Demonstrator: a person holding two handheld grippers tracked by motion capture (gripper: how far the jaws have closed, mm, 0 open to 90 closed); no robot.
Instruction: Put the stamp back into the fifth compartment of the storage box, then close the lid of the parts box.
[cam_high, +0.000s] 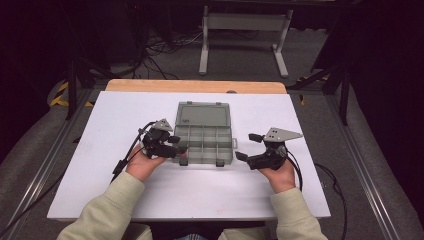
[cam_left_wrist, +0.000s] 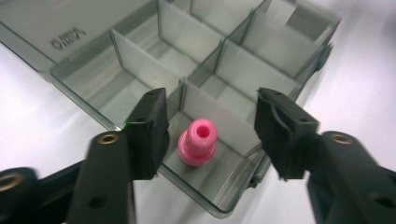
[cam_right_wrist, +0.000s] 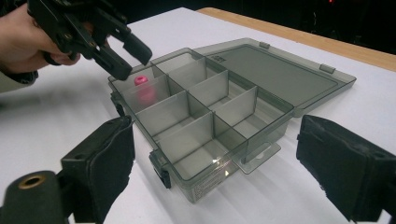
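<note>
Both forearms enter from the near edge of the bench, each hand holding a gripper beside the grey compartment box, which sits near the middle of the bench with its lid folded flat toward the far edge.

Left gripper: positioned over the box's near left corner. Its fingers are spread apart and hold nothing. Between them, in the left gripper view, a pink bead stands upright on the floor of the corner compartment, clear of both fingers. The right gripper view confirms the bead sits inside that compartment, just below the left gripper's tips.

Right gripper: held just off the box's right side, fingers wide open and empty, touching nothing.

Status, as judged: one bead is placed and released. The remaining compartments look empty. No further beads are seen on the bench. The lid is not yet closed; if closing is intended, that step remains.
</note>
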